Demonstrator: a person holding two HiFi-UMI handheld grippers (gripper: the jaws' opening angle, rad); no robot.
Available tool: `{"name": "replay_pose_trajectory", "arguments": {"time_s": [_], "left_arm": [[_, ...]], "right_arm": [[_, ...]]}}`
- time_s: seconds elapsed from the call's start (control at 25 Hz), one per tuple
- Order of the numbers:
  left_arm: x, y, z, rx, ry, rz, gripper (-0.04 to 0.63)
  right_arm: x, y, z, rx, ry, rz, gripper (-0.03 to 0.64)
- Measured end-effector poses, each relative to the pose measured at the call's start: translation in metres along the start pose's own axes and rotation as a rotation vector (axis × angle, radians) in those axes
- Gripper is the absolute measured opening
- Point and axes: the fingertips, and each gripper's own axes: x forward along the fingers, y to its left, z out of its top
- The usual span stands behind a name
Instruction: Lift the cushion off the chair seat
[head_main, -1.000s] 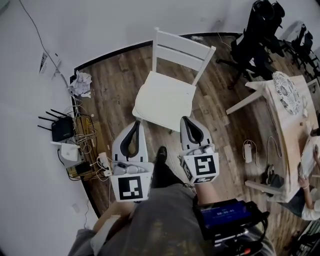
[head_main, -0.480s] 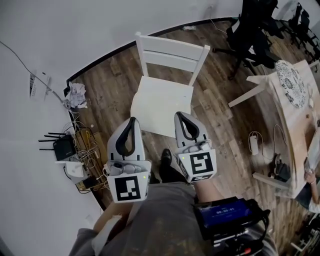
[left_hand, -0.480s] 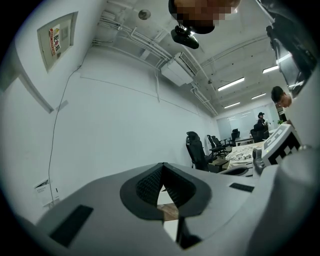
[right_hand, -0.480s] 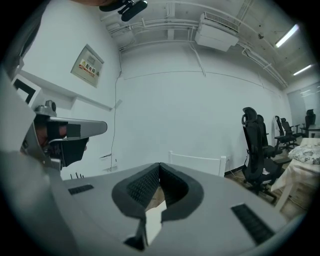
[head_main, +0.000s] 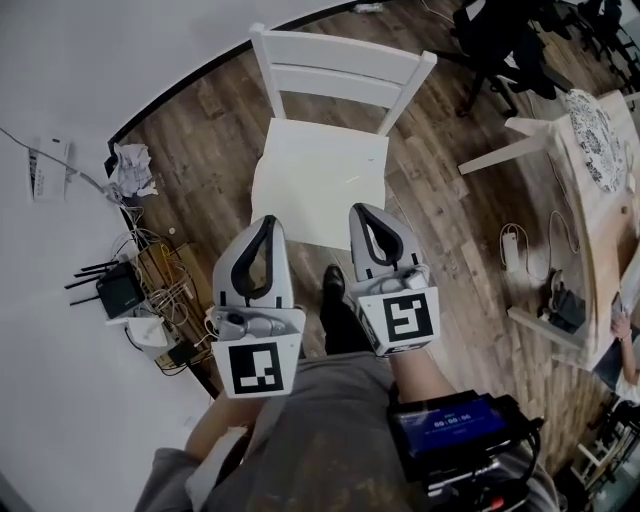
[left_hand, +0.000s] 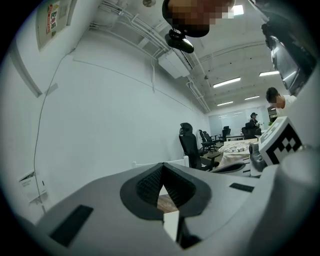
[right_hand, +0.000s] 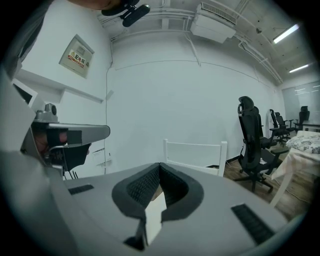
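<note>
A white cushion (head_main: 320, 180) lies flat on the seat of a white wooden chair (head_main: 345, 68) in the head view. My left gripper (head_main: 268, 222) is shut and empty, its tip over the cushion's front left edge. My right gripper (head_main: 361, 210) is also shut and empty, its tip at the front right edge. Whether either tip touches the cushion cannot be told. In the left gripper view the left gripper (left_hand: 162, 166) has its tips together, and the pale cushion (left_hand: 171, 224) shows through the gap below. The right gripper view shows the right gripper (right_hand: 160, 166) the same way, with the cushion (right_hand: 155, 216) beyond.
A router and a tangle of cables (head_main: 125, 295) lie by the wall at left, with crumpled paper (head_main: 131, 168) beyond. A wooden table (head_main: 590, 210) stands at right and black office chairs (head_main: 500, 30) at the back. The person's shoe (head_main: 333, 287) is before the chair.
Both grippers have come forward and down toward the chair. Their tips, earlier short of the seat, now overlap the cushion's front edge. Both stayed shut.
</note>
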Motion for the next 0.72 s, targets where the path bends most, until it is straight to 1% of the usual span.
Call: {"name": "replay_pose_trajectory", "arguments": {"time_s": [0.08, 0.2, 0.28, 0.4, 0.72], "left_arm": [[0.007, 0.006, -0.013, -0.003, 0.012, -0.017, 0.006], [0.015, 0.015, -0.032, -0.034, 0.025, -0.029, 0.006], [0.016, 0.017, -0.048, -0.048, 0.048, -0.043, 0.006], [0.017, 0.020, -0.072, -0.054, 0.076, -0.072, 0.006], [0.023, 0.020, -0.137, -0.082, 0.113, -0.132, 0.006]], "right_arm": [[0.008, 0.000, -0.011, 0.006, 0.019, -0.016, 0.008], [0.019, 0.000, -0.030, 0.010, 0.049, -0.039, 0.008], [0.022, 0.000, -0.045, 0.014, 0.076, -0.054, 0.008], [0.026, 0.004, -0.070, 0.029, 0.110, -0.079, 0.008], [0.033, 0.015, -0.142, 0.067, 0.183, -0.128, 0.008]]}}
